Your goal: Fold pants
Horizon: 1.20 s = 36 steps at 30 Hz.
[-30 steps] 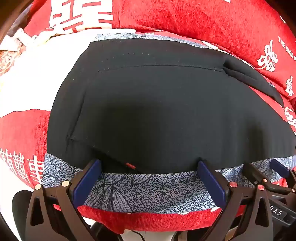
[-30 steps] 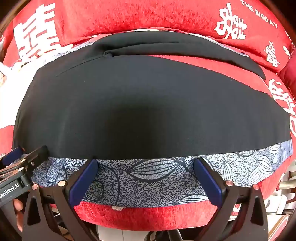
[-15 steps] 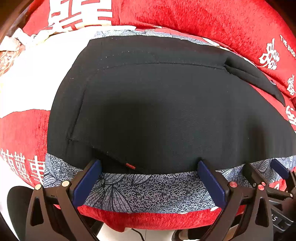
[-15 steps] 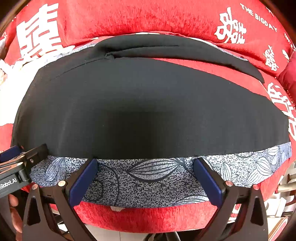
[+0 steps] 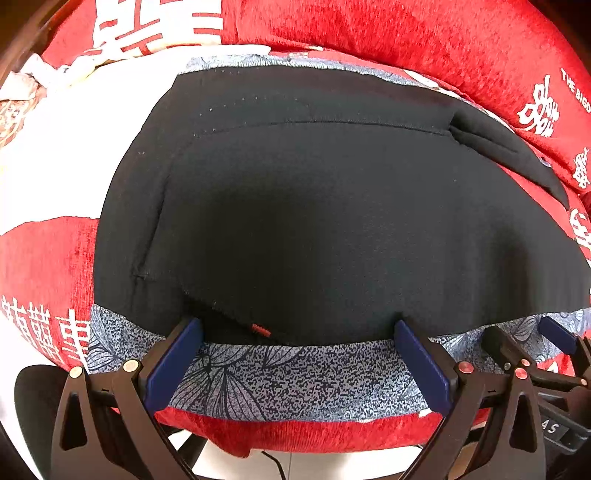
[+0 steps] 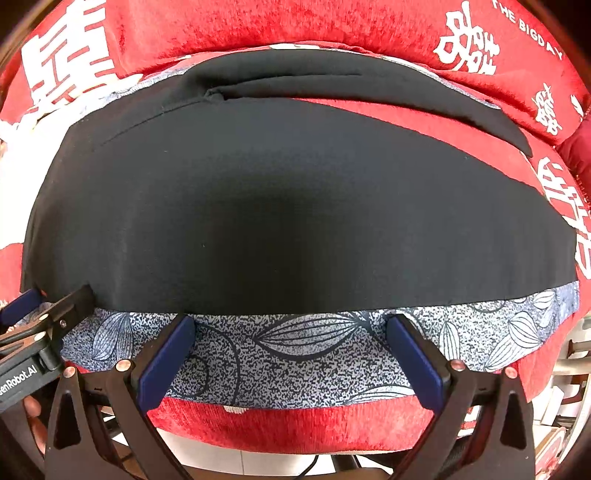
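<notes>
Black pants [image 5: 314, 221] lie flat on a red cushion, one leg folded over the other; they also fill the right wrist view [image 6: 295, 206]. A small red tag [image 5: 260, 329] sits at their near edge. My left gripper [image 5: 295, 332] is open and empty, its blue fingertips at the pants' near edge. My right gripper [image 6: 288, 326] is open and empty, just short of the same edge. The right gripper shows at the right of the left wrist view [image 5: 532, 339]. The left gripper shows at the left of the right wrist view [image 6: 48, 306].
The cushion has a grey-blue leaf-print band [image 5: 303, 376] along its near side and a red front edge [image 6: 288, 424]. A red back cushion [image 6: 295, 26] with white characters rises behind. A white patch [image 5: 66, 147] of cover lies to the left.
Both grippers have stayed open at the pants' near edge, with only a slight shift of view. The pants have not moved.
</notes>
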Motion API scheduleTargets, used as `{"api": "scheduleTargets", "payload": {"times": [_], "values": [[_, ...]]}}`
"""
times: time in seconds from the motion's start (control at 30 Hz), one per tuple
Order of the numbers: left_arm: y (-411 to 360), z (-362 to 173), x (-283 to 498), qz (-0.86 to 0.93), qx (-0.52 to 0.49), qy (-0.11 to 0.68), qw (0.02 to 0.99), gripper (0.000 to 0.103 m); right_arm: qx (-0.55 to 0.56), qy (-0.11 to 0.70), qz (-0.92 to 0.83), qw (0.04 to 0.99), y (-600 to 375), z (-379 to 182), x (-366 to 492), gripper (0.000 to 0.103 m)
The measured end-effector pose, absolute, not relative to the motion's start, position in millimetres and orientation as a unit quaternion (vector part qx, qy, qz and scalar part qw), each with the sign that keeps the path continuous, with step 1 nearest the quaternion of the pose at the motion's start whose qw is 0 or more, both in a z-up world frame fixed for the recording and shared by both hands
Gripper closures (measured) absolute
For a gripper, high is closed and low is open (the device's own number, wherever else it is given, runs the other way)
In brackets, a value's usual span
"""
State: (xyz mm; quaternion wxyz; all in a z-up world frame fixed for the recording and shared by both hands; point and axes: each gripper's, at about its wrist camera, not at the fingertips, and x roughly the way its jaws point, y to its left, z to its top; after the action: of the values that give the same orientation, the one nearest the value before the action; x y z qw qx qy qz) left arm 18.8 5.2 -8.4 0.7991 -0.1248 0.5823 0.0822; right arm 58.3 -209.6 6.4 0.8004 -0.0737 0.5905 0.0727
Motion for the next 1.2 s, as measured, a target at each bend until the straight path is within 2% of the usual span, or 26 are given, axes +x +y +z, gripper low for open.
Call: {"api": "scheduleTargets", "payload": {"times": [0.27,0.63,1.2], "values": [[15.3,2.1,19.3,0.085,-0.146,0.581,0.796,0.0,-0.089,0.613,0.07,0.782,-196.8,13.6,64.5,0.0],[31.4,36.5,36.8,0.102,-0.108,0.553,0.82,0.0,-0.117,0.546,0.107,0.823,-159.8,59.5,81.2,0.0],[46.5,44.1,97.3,0.113,-0.105,0.544,0.825,0.0,-0.123,0.533,0.141,0.825,-133.8,73.6,130.2,0.0]]}}
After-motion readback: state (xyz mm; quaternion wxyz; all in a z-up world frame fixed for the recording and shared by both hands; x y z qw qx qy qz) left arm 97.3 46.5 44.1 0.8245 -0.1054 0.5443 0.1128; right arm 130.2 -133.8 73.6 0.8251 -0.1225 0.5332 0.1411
